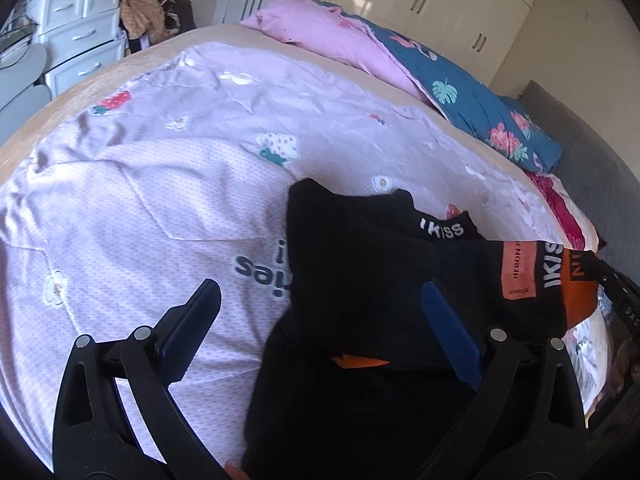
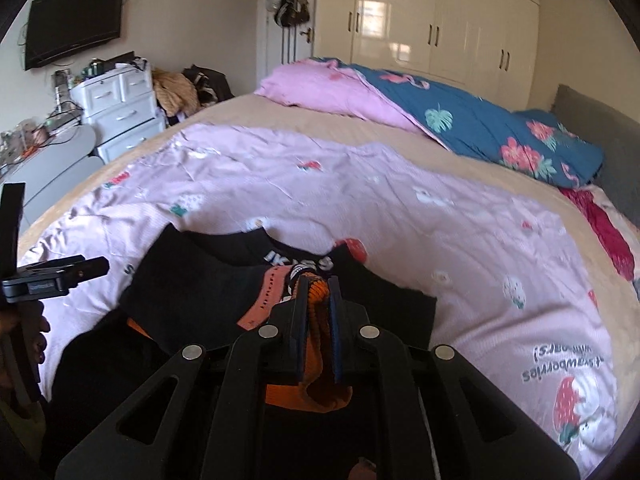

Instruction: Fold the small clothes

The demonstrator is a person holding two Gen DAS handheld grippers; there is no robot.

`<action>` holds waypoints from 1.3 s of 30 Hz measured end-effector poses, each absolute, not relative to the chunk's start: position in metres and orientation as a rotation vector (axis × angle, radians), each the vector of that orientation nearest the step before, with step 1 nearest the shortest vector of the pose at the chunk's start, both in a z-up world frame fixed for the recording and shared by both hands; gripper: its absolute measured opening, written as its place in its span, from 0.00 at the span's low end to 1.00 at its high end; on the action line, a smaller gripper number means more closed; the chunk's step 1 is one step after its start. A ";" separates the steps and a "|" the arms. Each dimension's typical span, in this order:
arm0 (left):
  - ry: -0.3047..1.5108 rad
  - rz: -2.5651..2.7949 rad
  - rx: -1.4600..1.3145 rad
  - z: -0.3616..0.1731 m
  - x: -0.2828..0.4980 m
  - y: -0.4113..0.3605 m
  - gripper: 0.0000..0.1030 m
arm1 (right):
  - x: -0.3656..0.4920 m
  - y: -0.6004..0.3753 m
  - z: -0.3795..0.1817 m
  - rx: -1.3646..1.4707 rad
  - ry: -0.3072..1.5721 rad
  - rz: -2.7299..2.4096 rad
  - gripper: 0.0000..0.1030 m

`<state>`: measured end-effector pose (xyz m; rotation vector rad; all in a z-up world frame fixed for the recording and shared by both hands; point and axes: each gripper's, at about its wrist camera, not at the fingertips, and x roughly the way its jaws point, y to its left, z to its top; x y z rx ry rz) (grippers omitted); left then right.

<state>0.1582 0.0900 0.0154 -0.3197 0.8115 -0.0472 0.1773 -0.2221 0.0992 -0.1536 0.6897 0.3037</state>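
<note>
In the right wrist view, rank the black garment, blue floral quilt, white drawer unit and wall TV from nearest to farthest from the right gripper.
1. black garment, its orange part clamped in the right gripper
2. blue floral quilt, far right on the bed
3. white drawer unit, left, beyond the bed
4. wall TV, upper left

The left gripper (image 1: 320, 296) hovered with its jaws spread wide above the black garment (image 1: 360, 272). The right gripper (image 2: 318, 292) was clamped on that garment's orange cuff (image 2: 316, 288).
</note>
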 end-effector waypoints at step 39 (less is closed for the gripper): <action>0.855 -0.179 -0.196 -0.013 0.203 0.035 0.55 | 0.192 -0.213 0.038 -0.174 0.855 0.259 0.44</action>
